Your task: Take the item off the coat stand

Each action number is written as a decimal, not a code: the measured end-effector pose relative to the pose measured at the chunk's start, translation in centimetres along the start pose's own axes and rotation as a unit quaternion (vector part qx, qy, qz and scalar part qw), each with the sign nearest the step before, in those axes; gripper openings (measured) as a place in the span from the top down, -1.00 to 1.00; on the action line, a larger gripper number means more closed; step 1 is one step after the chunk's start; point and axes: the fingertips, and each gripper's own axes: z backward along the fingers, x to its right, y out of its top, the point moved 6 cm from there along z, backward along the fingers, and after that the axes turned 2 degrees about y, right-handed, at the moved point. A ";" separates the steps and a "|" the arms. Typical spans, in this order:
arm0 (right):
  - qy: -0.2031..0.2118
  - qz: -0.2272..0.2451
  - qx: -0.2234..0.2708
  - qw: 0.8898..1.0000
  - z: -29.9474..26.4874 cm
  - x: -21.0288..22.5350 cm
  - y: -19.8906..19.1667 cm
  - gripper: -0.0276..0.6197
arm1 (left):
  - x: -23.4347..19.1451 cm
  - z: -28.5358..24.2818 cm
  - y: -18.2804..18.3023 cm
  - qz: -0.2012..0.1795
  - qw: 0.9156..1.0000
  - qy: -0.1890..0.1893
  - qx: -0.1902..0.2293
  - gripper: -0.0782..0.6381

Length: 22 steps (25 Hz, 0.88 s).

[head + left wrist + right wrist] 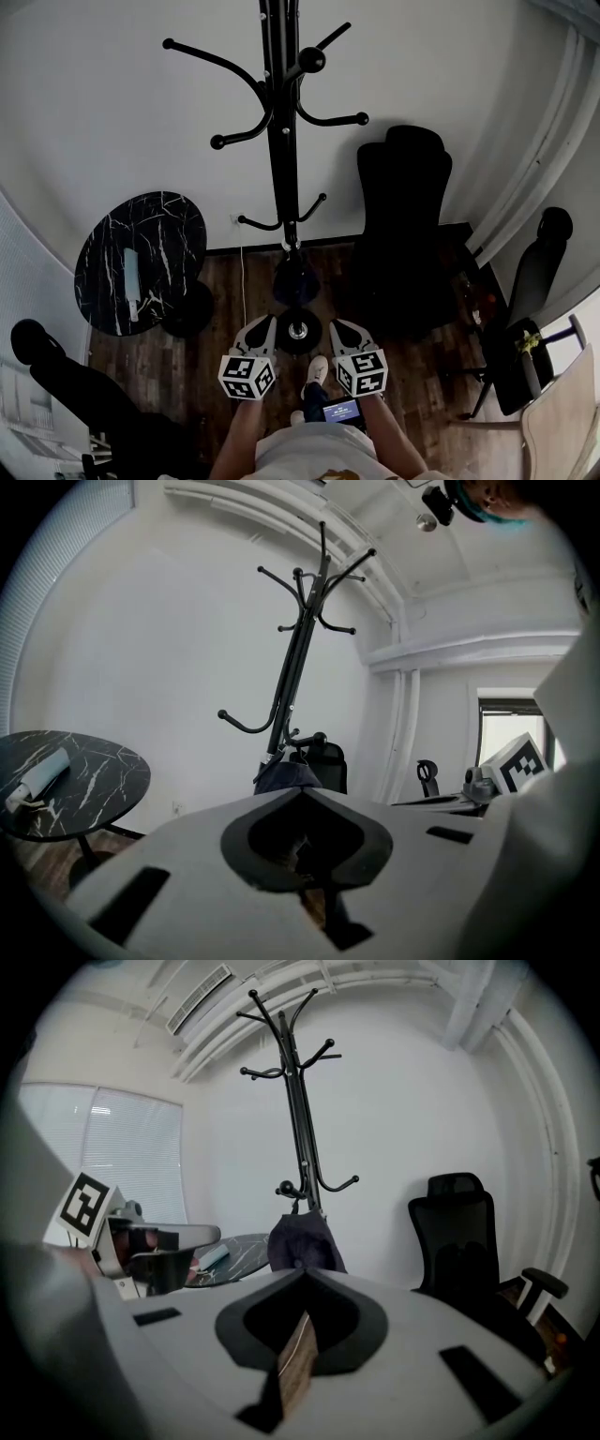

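The left gripper (261,328) and the right gripper (342,330) sit side by side at the near edge of the scene, low and aimed at the far wall. On each one the jaws stand together, leaving only a thin slit with wooden floor (187,375) showing through. Neither holds anything.

Just beyond them, between the two and a little farther off, is the round foot of the coat stand (281,141). The dark cloth item (302,1241) hangs low on the pole, under the lowest hooks (337,1185) and just above the foot. From this side it looks like a cap or a small pouch, but I cannot tell which, nor exactly what loop or edge holds it up. The upper hooks are bare.

It droops and folds, so it is probably light, soft and limp, not fragile and not slippery. A pinch anywhere low on it would likely just bunch the fabric. The better hold is high up, close to where it hangs, so that a lift up and away frees it. The slim stand may rock if the cloth is pulled sideways.

A round marble table (141,262) stands far left and an office chair (403,187) far right, both well apart from the item.
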 end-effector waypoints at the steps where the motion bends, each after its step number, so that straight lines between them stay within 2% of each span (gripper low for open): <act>1: -0.001 0.002 0.001 1.000 -0.2 0.0 0.1 0.88 | 0.0 -0.2 0.0 -0.001 1.000 0.000 0.000 0.73; 14: 0.002 0.013 -0.014 1.000 -3.8 1.8 0.8 0.88 | -2.1 -3.3 -1.1 0.020 1.000 0.002 -0.024 0.73; 16: 0.001 0.022 -0.020 1.000 -4.5 2.0 0.7 0.88 | -2.5 -3.7 -1.3 0.013 0.999 0.007 -0.031 0.73; 20: 0.001 0.034 -0.034 0.999 -6.0 2.6 0.5 0.88 | -3.0 -4.8 -1.7 -0.026 0.998 0.014 -0.053 0.73; 22: 0.002 0.033 -0.039 0.999 -6.6 2.9 0.5 0.88 | -3.3 -5.4 -1.9 -0.028 0.998 0.016 -0.059 0.73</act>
